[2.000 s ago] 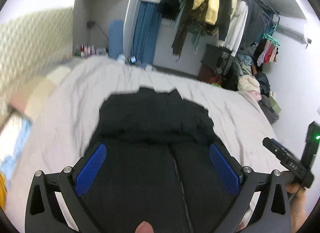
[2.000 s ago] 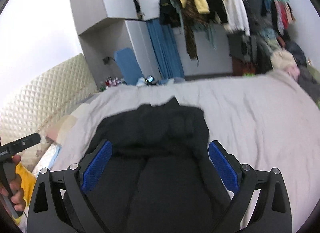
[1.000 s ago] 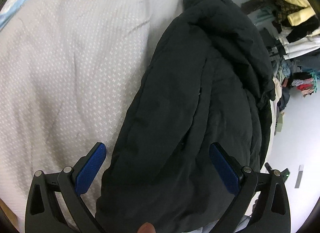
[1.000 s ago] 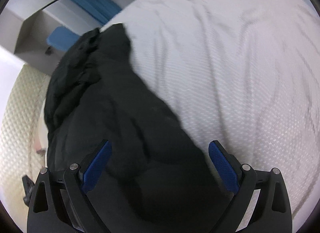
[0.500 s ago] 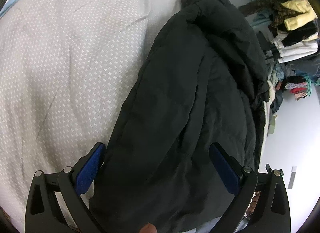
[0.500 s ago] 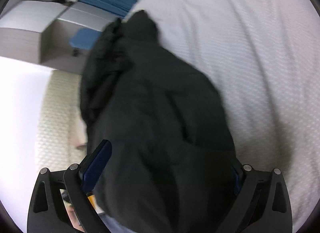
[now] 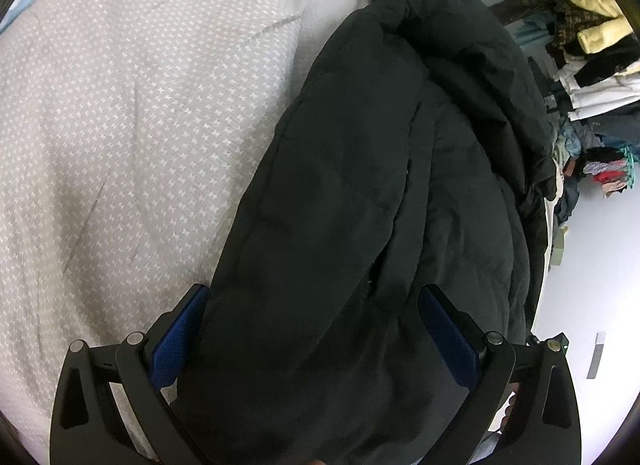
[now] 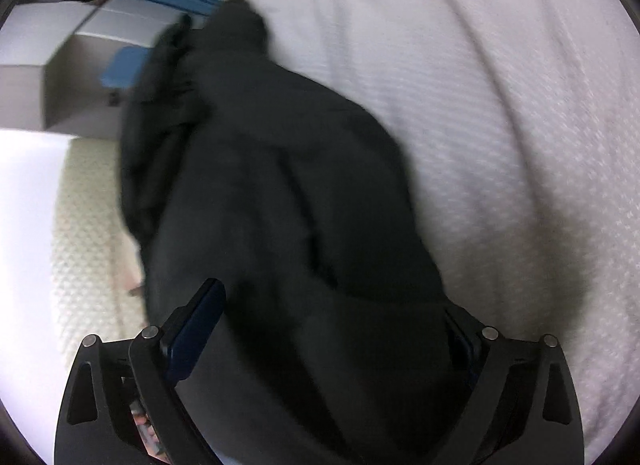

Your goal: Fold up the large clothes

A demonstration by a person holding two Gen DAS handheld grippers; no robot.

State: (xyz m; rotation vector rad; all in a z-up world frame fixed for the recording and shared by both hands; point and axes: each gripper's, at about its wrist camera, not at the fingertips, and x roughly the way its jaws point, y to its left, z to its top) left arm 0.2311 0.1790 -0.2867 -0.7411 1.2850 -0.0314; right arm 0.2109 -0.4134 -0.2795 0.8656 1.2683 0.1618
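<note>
We've got the black coat (image 7: 360,205) bunched between our left gripper (image 7: 316,329)'s spread fingers. Right gripper (image 8: 336,325) likewise gapes wide around it, white bedspread (image 8: 500,105) beyond

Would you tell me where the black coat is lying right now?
The black coat lies lengthwise on the white bedspread, filling the left wrist view's centre-right, its near end between the left gripper fingers.

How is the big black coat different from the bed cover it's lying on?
The black coat is dark and plain; the bed cover is pale grey with a tiny white pattern. The coat is puffy and bunched into thick folds; the cover lies mostly flat with shallow creases. The coat takes up a strip down the middle; the cover spreads out well past it on both sides. Both are soft cloth.
</note>
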